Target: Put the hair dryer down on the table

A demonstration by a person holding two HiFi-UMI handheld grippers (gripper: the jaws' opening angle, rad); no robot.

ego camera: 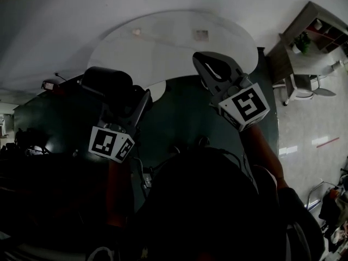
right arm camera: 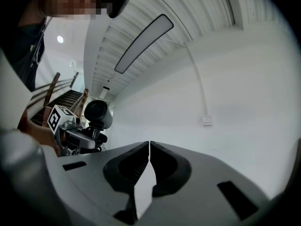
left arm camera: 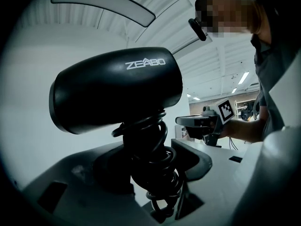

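A black hair dryer (ego camera: 106, 84) stands upright in my left gripper (ego camera: 124, 111), which is shut on its handle. In the left gripper view the hair dryer's barrel (left arm camera: 117, 88) points sideways above the jaws, and its coiled black cord (left arm camera: 151, 147) is wrapped round the handle between them. My left gripper (left arm camera: 146, 169) holds it up in the air, away from the round pale table (ego camera: 174, 42). My right gripper (ego camera: 204, 63) hangs over the table's near edge with its jaws shut together and nothing in them. The right gripper view shows that gripper (right arm camera: 149, 147) shut, with the hair dryer (right arm camera: 97, 112) at the left.
The head view is dark. A wooden shelf unit (ego camera: 312, 29) and a white stand (ego camera: 302, 88) are on the tiled floor at the right. A dark green surface (ego camera: 179, 118) lies below the table's near edge. A long ceiling lamp (right arm camera: 143, 44) is overhead.
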